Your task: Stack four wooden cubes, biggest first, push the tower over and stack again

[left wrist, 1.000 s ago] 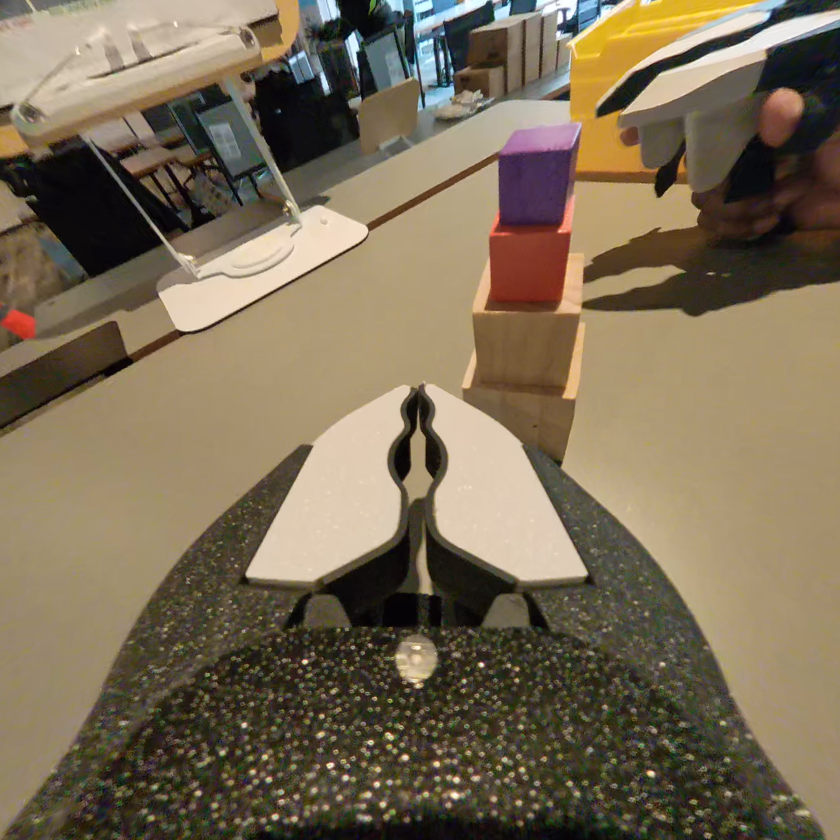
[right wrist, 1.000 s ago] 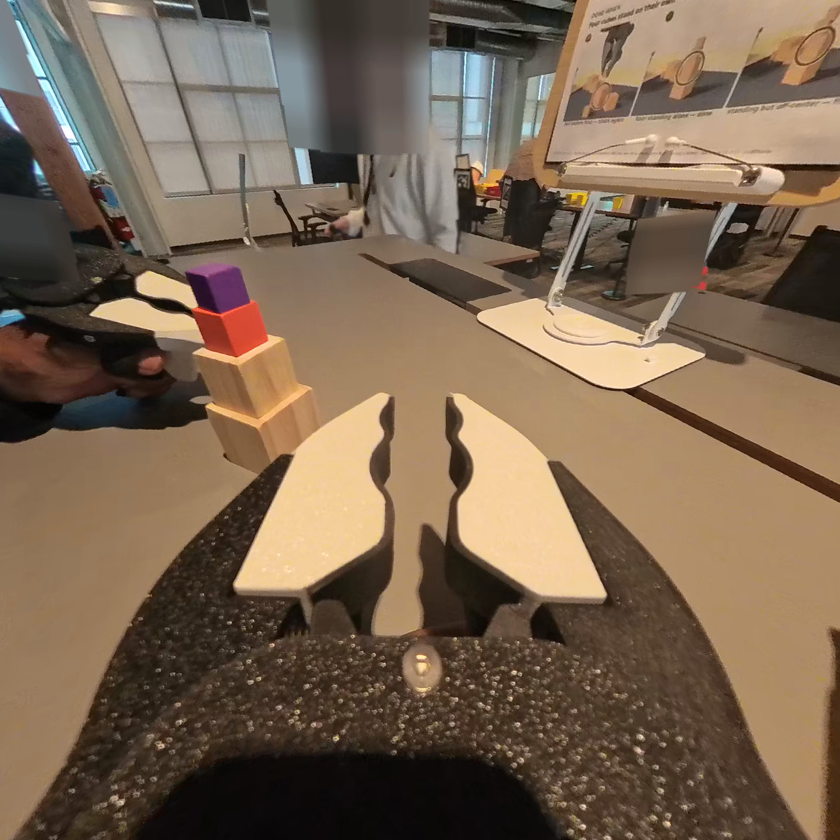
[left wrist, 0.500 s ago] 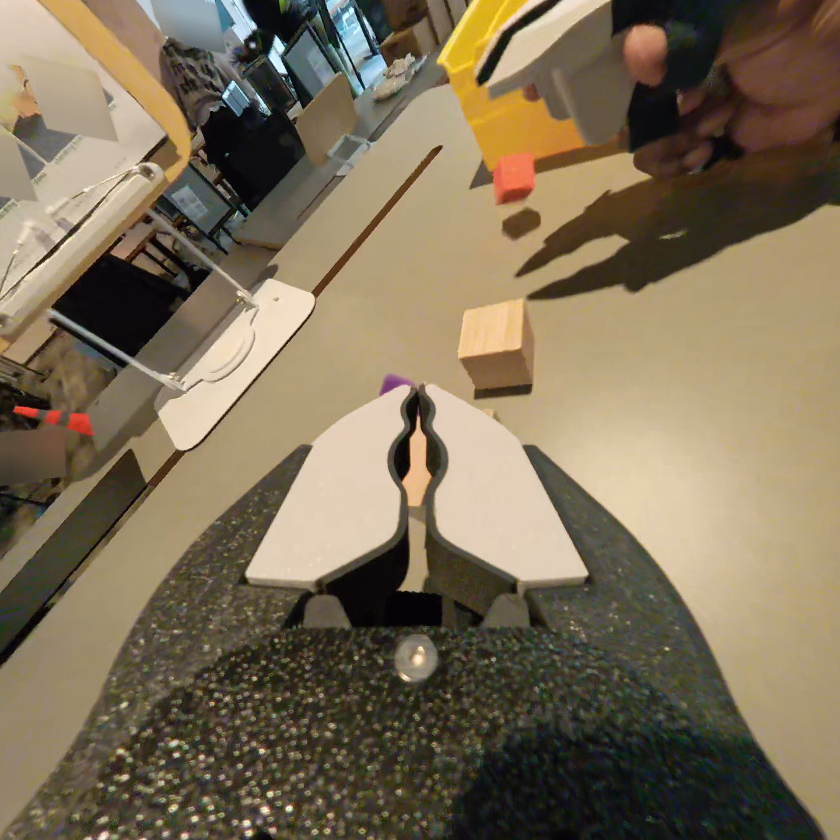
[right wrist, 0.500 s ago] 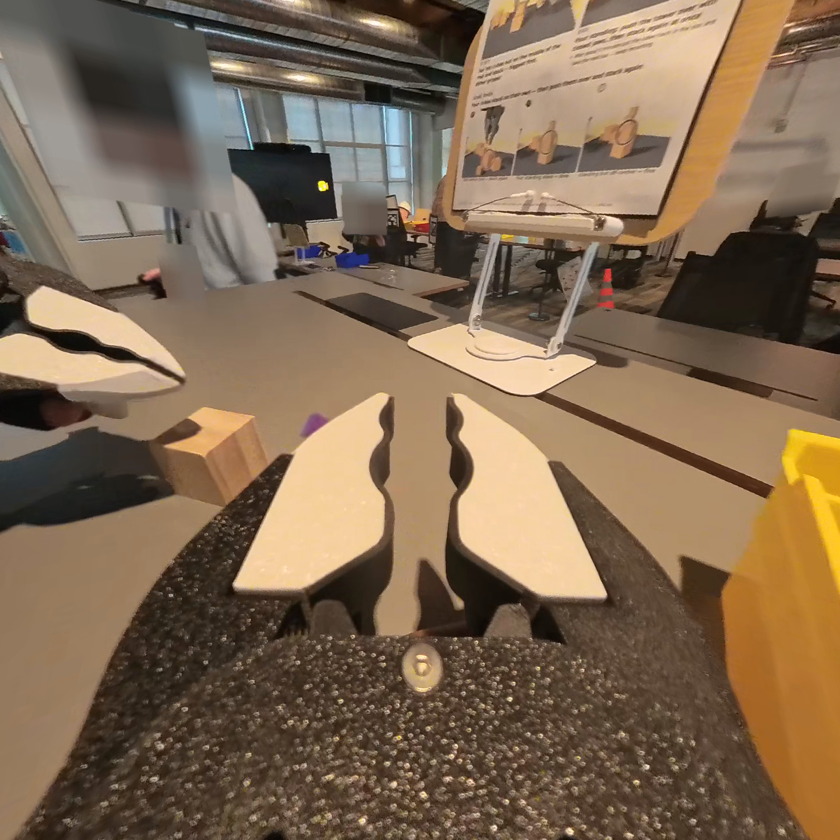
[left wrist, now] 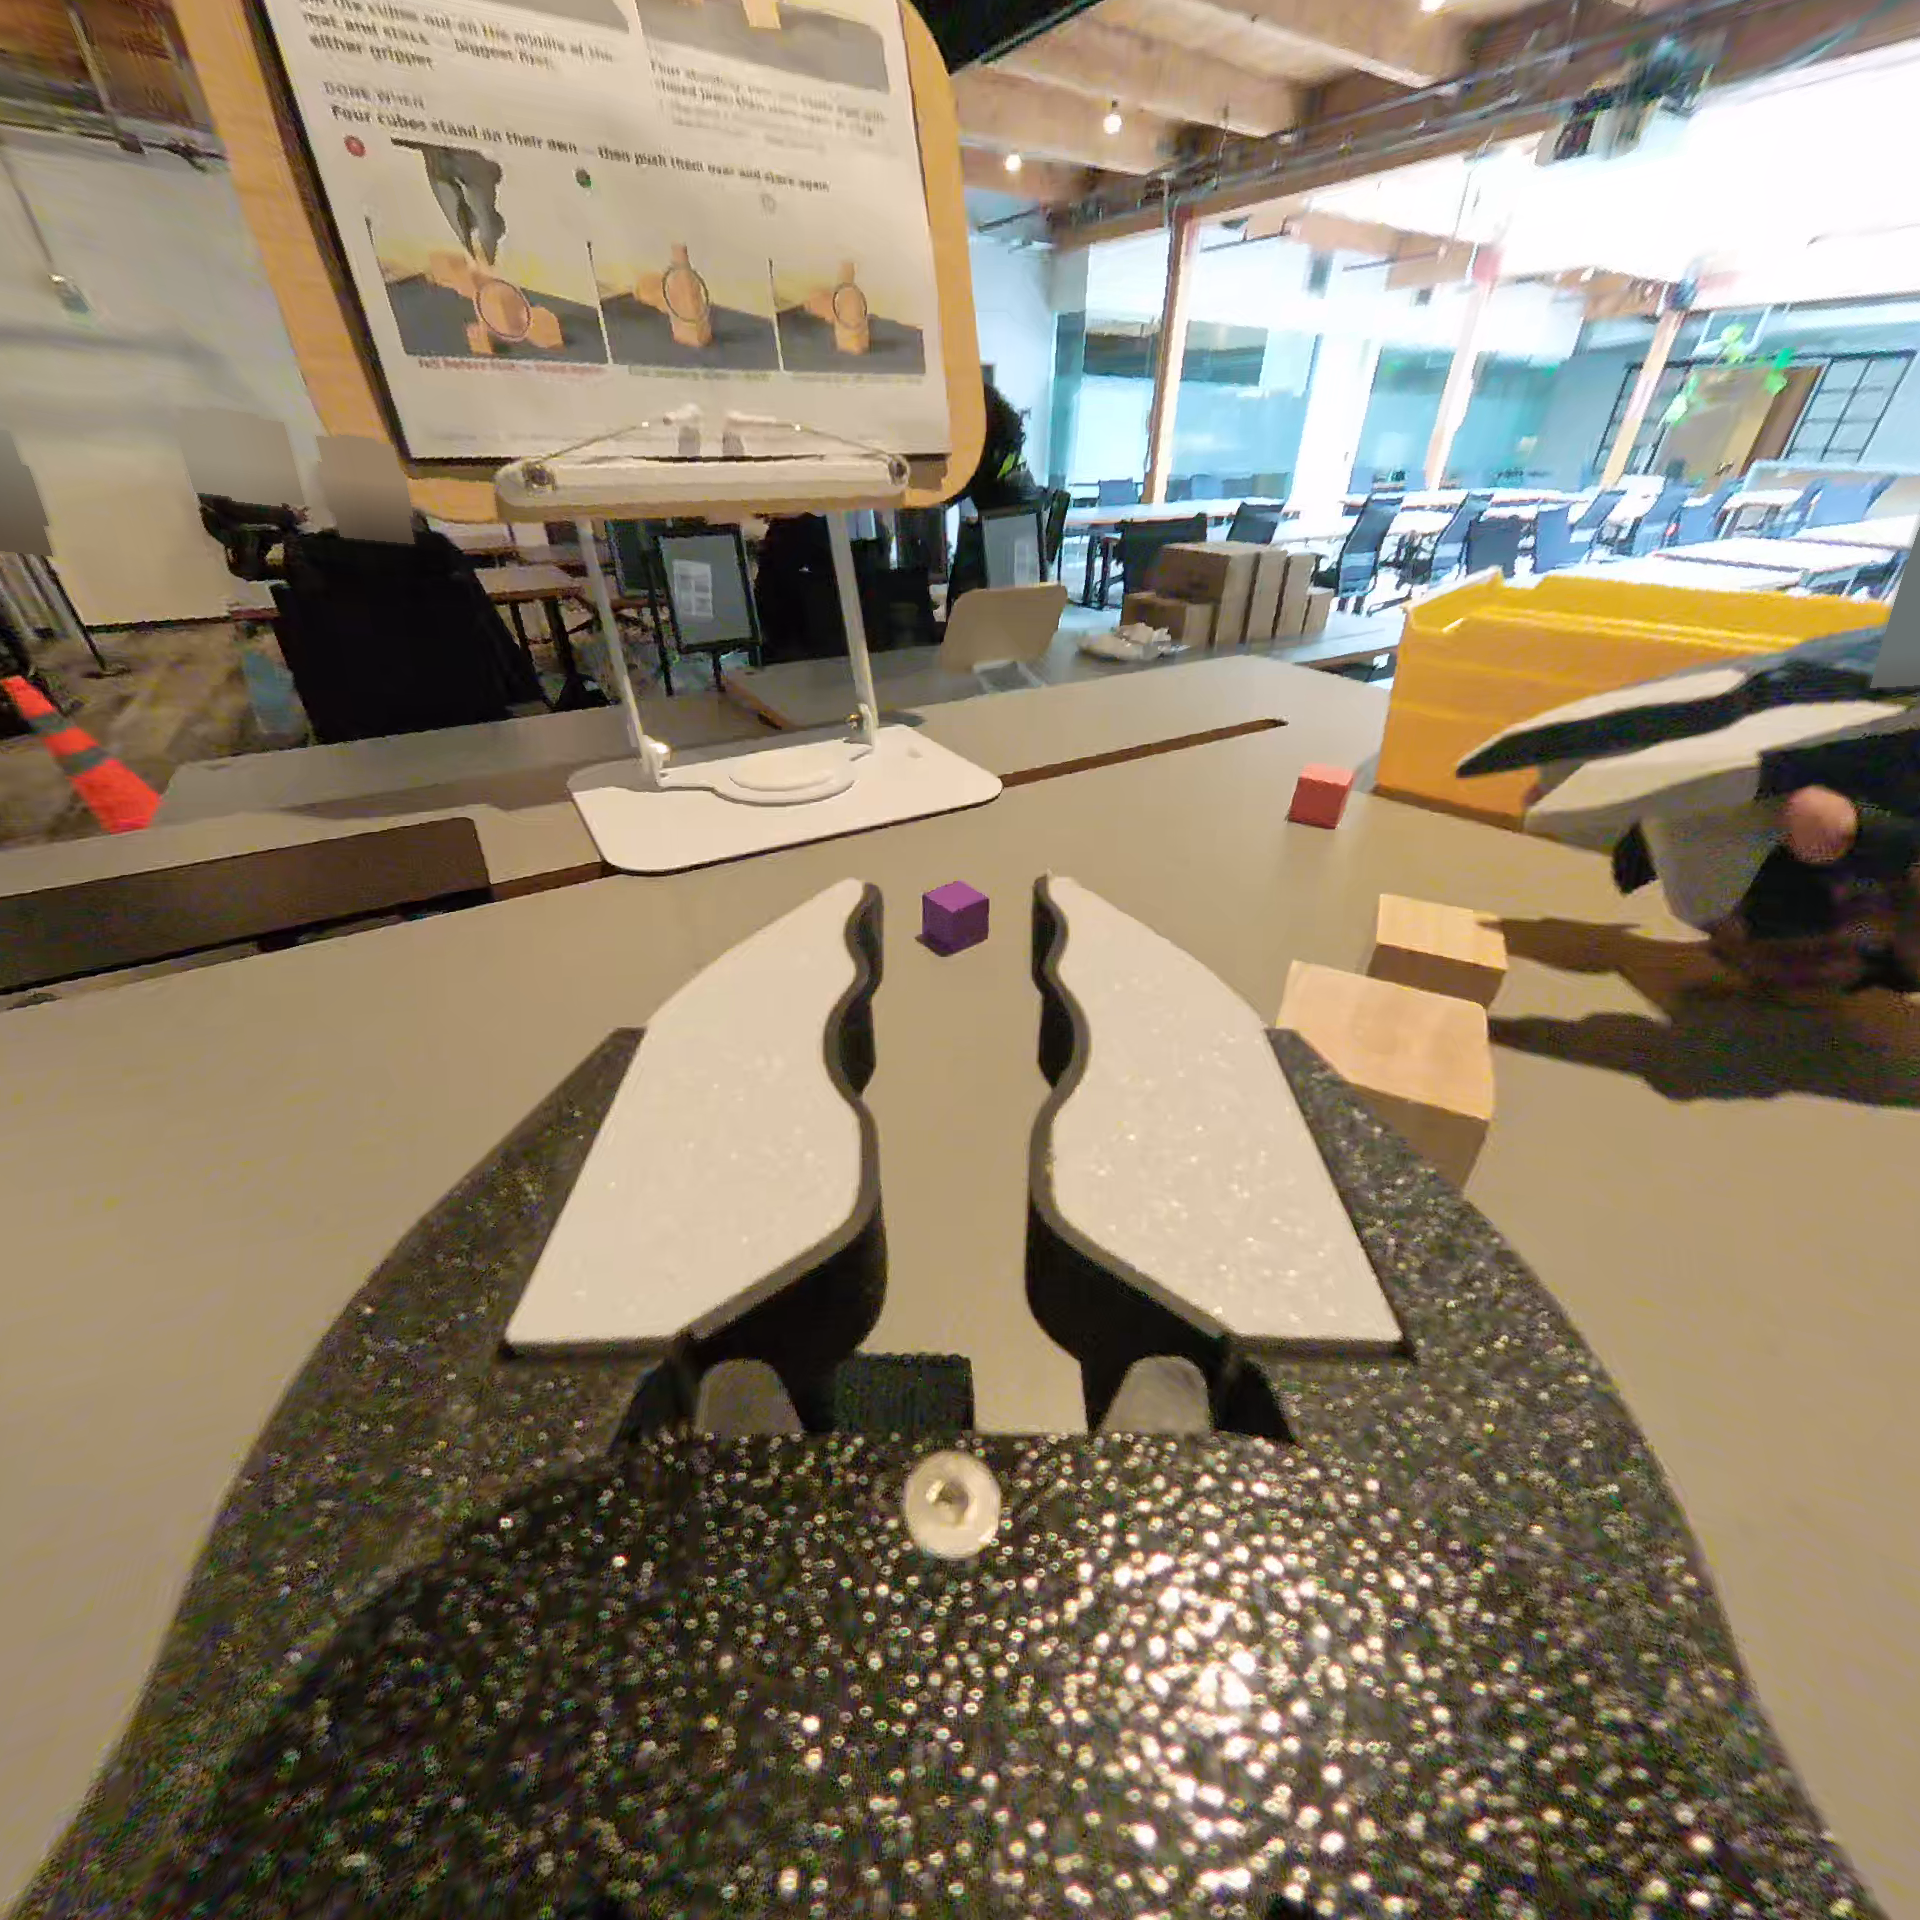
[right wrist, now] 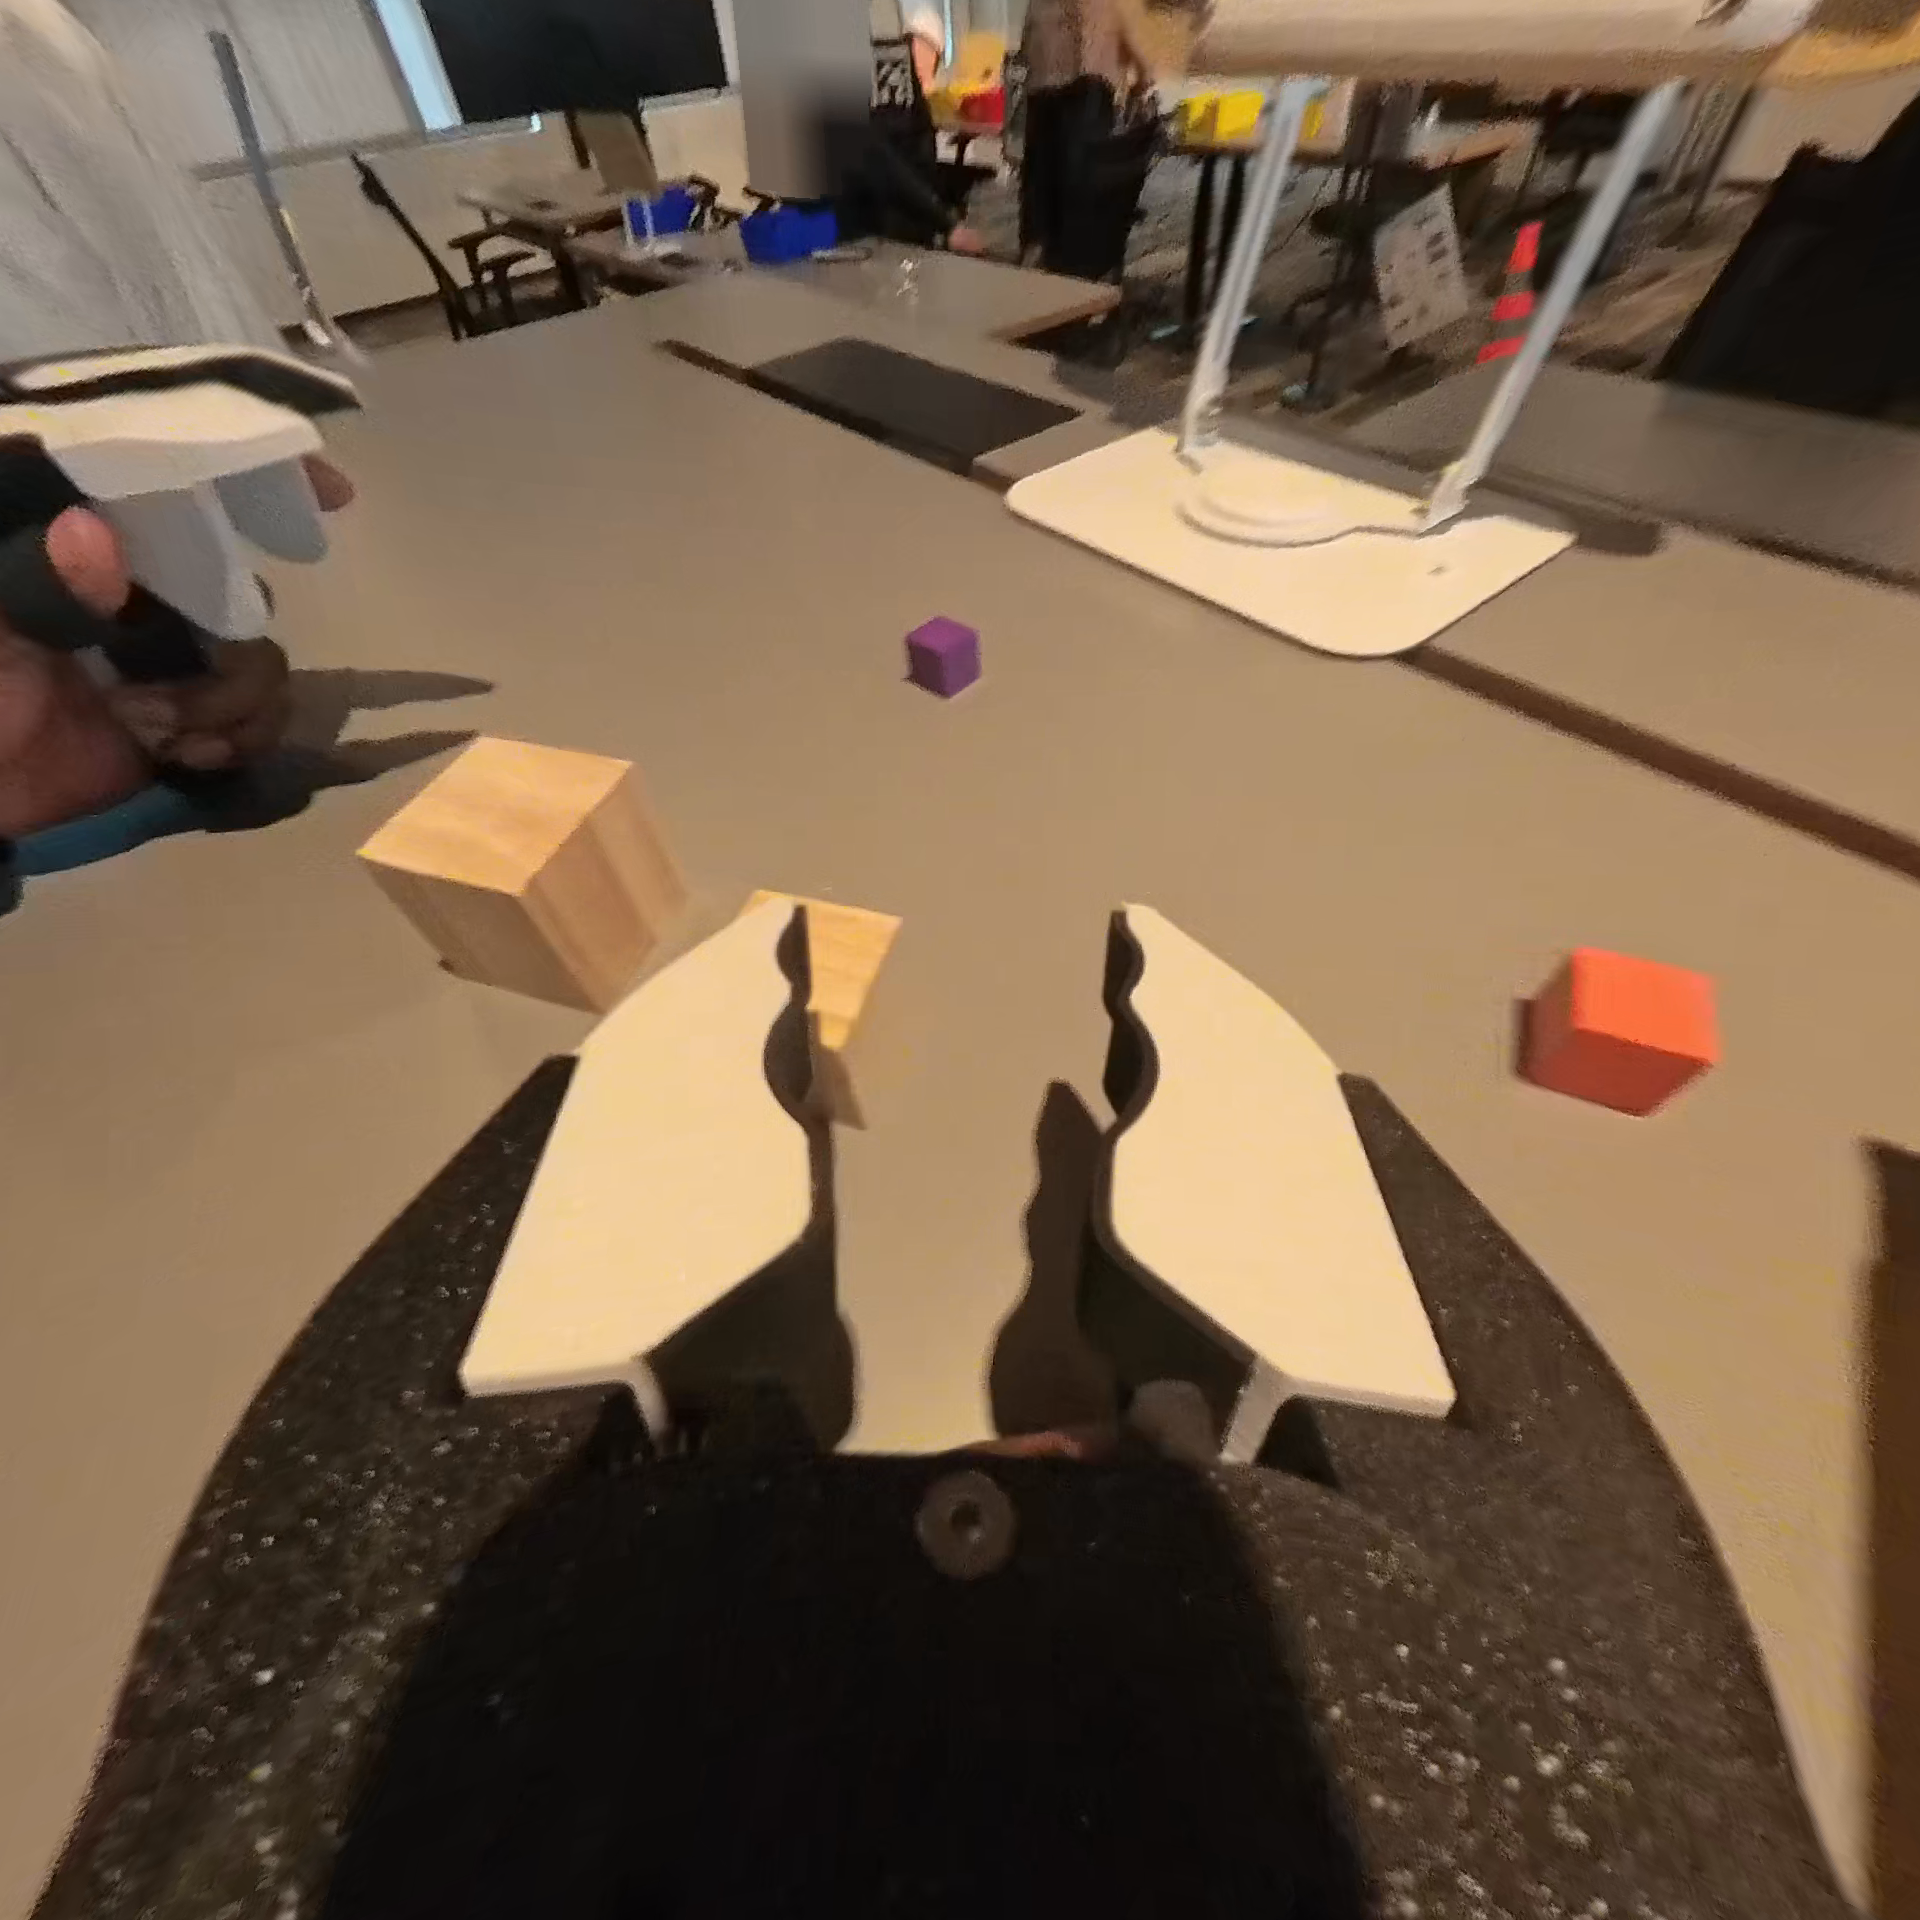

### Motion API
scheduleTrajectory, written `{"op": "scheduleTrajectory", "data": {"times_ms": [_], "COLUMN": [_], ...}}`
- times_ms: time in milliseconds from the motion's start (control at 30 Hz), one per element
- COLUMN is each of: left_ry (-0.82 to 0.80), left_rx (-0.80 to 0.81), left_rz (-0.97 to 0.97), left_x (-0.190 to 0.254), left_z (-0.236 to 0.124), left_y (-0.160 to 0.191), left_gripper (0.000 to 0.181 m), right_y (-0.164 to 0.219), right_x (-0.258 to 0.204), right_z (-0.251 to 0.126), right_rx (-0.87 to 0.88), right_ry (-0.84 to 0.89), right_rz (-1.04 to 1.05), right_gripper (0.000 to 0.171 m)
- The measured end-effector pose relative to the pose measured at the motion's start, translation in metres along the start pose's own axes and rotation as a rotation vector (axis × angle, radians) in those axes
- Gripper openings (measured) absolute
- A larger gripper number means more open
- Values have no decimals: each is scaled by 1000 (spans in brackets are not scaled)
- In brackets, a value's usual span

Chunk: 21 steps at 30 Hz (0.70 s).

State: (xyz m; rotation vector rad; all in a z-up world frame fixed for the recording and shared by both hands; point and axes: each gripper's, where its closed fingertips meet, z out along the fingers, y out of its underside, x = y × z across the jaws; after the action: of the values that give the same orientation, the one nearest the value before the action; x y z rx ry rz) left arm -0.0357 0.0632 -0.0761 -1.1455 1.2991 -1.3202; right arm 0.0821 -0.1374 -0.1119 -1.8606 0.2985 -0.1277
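Note:
The four cubes lie scattered on the grey table. In the left wrist view the small purple cube sits just beyond my open, empty left gripper. The large natural wood cube and the medium one lie close together to its right, and the red cube is farther back. My right gripper is open and empty. The medium cube lies by its left fingertip, partly hidden. The large cube is to the left, the purple cube ahead, the red cube to the right.
A yellow bin stands at the back right, close behind the red cube. An instruction board on a stand with a white base stands at the table's far side, also in the right wrist view. A dark mat lies farther back. To reach the medium cube in a straight line is about 4 centimetres for my right fingers, about 20 centimetres for my left. The left camera catches it too, in the left wrist view.
One second ago the four cubes stood as a tower; it has fallen and the cubes are scattered. My left gripper has gone from shut to open. My right gripper has opened wider.

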Motion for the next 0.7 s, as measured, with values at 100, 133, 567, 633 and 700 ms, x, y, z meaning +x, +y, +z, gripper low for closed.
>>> {"op": "scheduleTrajectory", "data": {"times_ms": [100, 133, 567, 633, 700], "left_ry": [5, 7, 5, -5, -14], "left_rx": [9, 5, -145, -168, -187], "left_rz": [-2, 4, 298, 343, 379], "left_x": [0, 1, 29, 32, 33], "left_z": [-1, -1, 13, 15, 16], "left_y": [-1, -1, 23, 27, 30], "left_gripper": [26, 27, 26, 25, 25], "right_y": [8, 11, 39, 49, 54], "right_x": [-24, -30, -34, -32, -28], "right_z": [12, 15, 26, 30, 32], "right_rx": [-40, -58, -252, -334, -382], "right_ry": [-48, -51, 193, 241, 295], "right_rz": [49, 62, 47, 10, -18], "right_gripper": [61, 64, 74, 62, 45]}}
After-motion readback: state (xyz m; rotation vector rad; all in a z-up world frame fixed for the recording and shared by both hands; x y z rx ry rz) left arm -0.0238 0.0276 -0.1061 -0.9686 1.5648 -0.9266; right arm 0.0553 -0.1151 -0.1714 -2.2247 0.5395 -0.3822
